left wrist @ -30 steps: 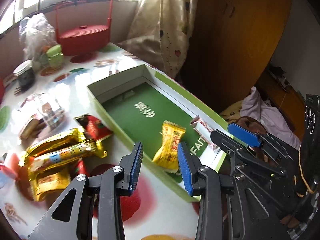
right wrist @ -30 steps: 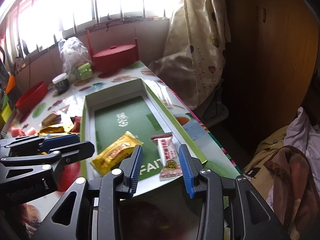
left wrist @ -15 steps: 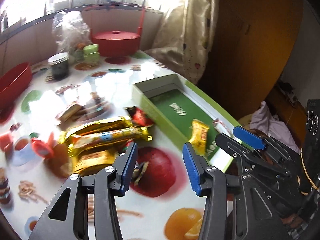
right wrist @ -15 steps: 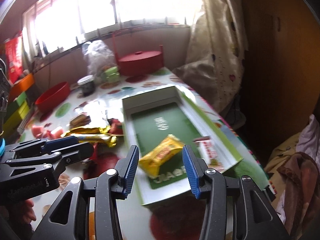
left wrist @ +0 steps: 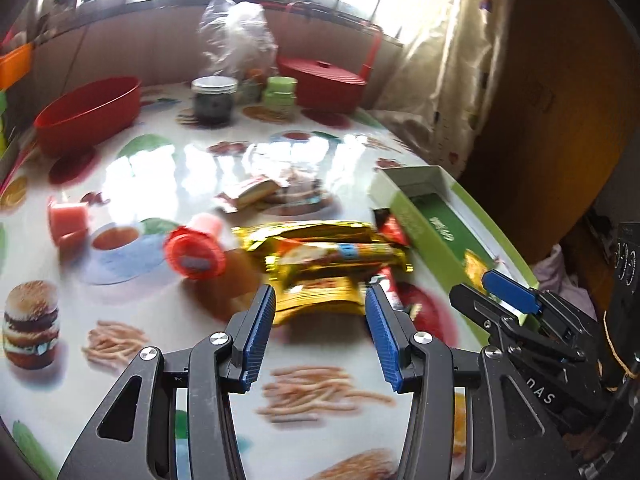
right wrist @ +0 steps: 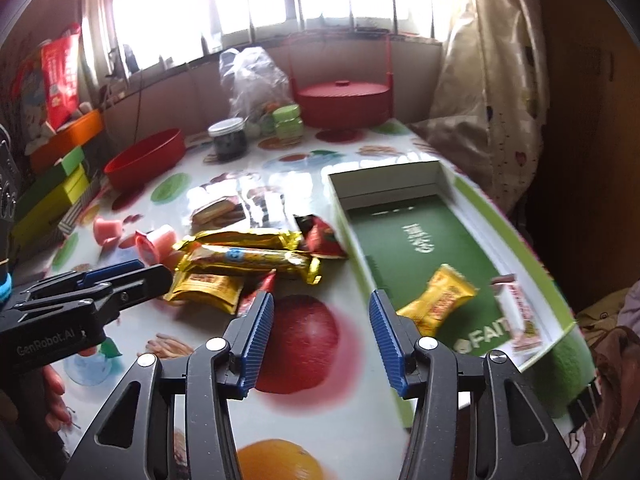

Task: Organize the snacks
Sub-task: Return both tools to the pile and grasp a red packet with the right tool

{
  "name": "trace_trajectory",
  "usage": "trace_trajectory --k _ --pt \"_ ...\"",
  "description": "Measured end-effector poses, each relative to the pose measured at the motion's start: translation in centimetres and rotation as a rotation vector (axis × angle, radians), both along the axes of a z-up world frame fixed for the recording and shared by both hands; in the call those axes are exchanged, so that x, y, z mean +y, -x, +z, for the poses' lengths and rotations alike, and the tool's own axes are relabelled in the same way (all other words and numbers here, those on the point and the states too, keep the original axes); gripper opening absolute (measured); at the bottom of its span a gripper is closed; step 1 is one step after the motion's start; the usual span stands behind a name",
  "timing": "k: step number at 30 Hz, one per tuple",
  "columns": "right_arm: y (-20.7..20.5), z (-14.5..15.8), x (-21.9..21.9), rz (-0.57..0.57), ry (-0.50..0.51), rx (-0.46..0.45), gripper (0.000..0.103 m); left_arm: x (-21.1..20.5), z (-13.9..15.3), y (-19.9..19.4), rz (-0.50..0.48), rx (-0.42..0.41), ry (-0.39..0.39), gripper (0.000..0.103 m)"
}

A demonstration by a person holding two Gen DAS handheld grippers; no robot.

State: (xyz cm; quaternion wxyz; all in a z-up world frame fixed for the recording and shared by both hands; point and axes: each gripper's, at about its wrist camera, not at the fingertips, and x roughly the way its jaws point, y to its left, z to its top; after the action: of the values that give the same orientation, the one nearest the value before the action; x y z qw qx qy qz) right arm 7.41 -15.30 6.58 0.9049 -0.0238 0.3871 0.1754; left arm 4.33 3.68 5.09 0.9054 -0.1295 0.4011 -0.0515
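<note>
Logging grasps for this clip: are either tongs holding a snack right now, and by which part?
Nothing is held. The left tongs and the right tongs are both open and empty above the table; the gold snack packets lie untouched.

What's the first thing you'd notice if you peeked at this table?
The shiny gold snack packets heaped mid-table, beside the green box that already holds a yellow candy. Behind them, near the window, sit a red bowl and a red lidded pot.

Bare tablecloth [right wrist: 300, 344] open before right gripper [right wrist: 320, 334]. Snack pile [right wrist: 244, 260] blocks left side, green box [right wrist: 356, 240] wall blocks right. Left gripper [left wrist: 320, 330] faces pile directly.
</note>
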Motion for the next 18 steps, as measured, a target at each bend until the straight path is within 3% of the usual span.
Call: trace_trajectory --k 15,17,18 --pt "-2.7 -3.5 5.4 0.075 0.061 0.120 0.052 5.9 -2.4 1.1 0.107 0.037 0.065 0.048" --pt "-2.8 -3.8 5.8 0.090 0.053 0.138 0.050 6.2 -2.6 1.1 0.113 0.041 0.071 0.048" --pt "-2.9 -3.9 6.0 0.096 0.052 0.142 0.044 6.4 -2.7 1.2 0.115 0.042 0.074 0.048"
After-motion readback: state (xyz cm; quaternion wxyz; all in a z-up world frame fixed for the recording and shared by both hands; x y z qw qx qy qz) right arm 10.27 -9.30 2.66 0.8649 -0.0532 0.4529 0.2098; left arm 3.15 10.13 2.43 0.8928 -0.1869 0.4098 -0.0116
